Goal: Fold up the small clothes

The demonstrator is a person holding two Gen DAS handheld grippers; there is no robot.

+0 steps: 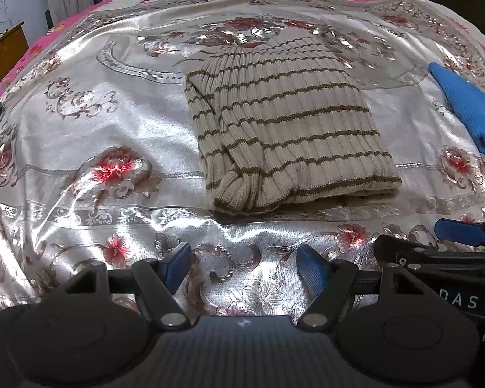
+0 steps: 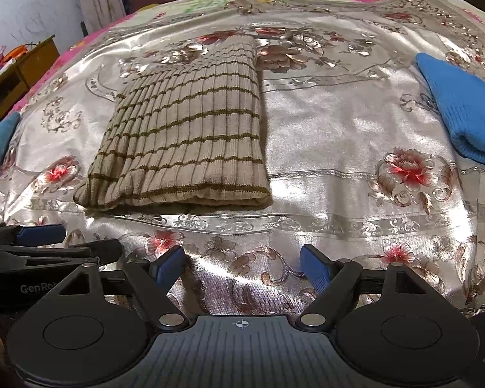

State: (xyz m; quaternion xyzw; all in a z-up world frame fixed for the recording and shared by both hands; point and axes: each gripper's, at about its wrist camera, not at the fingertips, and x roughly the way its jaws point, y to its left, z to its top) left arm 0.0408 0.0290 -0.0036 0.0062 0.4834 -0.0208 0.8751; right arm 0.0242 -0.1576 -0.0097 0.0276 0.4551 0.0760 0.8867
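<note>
The left gripper (image 1: 244, 266) hung with its jaws well apart and empty over the floral satin bedspread (image 1: 80, 148), and the folded striped ribbed sweater (image 1: 284, 123) lay straight ahead of it, long axis running away from the fingers. The right gripper (image 2: 242, 268), equally wide and empty, had the sweater ahead and to its left, so the left seemed nearer.
</note>
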